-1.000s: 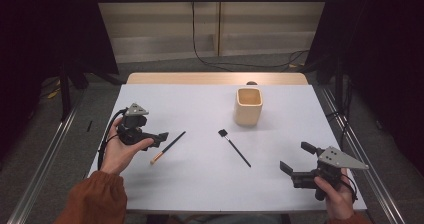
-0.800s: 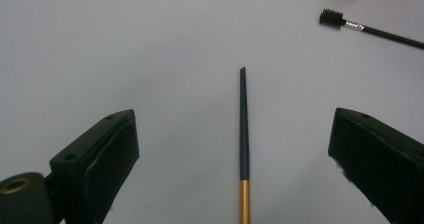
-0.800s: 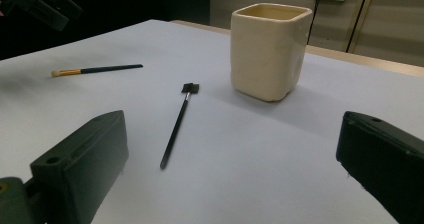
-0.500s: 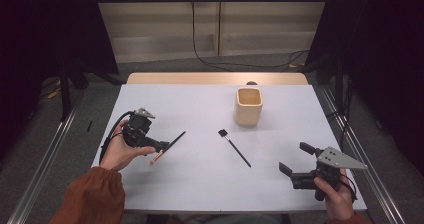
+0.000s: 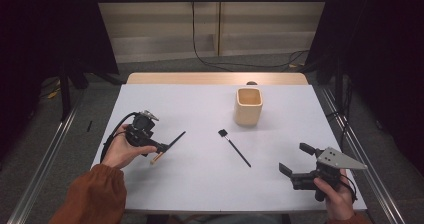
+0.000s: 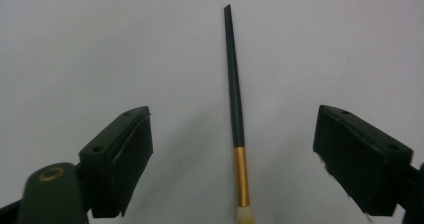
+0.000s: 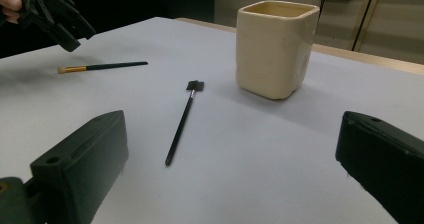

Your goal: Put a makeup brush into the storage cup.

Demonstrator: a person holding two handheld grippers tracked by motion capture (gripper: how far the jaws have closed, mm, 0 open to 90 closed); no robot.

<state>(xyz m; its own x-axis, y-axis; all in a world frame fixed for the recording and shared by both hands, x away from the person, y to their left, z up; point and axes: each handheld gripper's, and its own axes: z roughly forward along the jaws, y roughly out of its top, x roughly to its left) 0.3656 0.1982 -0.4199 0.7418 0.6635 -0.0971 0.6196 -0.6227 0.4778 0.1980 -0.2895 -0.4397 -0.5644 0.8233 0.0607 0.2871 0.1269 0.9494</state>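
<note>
1. Left gripper (image 5: 159, 147): held in the person's left hand (image 5: 120, 151), well to the left of the cream cup (image 5: 248, 105) and nearer the person. It is poised over the gold-banded brush (image 6: 235, 109). Its jaws have just been closing but stand apart; the brush lies between them, and neither pad touches it.
2. Gold-banded brush: lies flat on the table (image 5: 200, 184), well left of the cup. It has a dark tapering handle, a gold ferrule and pale bristles. In the left gripper view the handle runs straight away from the jaws, with the bristle end nearest the camera. In the high view the handle tip points up and to the right, toward the cup.
3. Right gripper (image 5: 297, 160): held in the person's right hand (image 5: 335, 196), to the right of the cup and nearer the person, close to the table's front edge. A grey three-cornered plate sits on top. The jaws stand wide apart with nothing between them.
4. Flat-headed brush (image 5: 234, 147): thin, all black, with a small square head. It lies flat on the table just in front of the cup, slightly left, head toward the cup and handle slanting toward the right gripper.
5. Cream cup: square-sided and upright, with its mouth open. It stands on the table toward the far edge.
</note>
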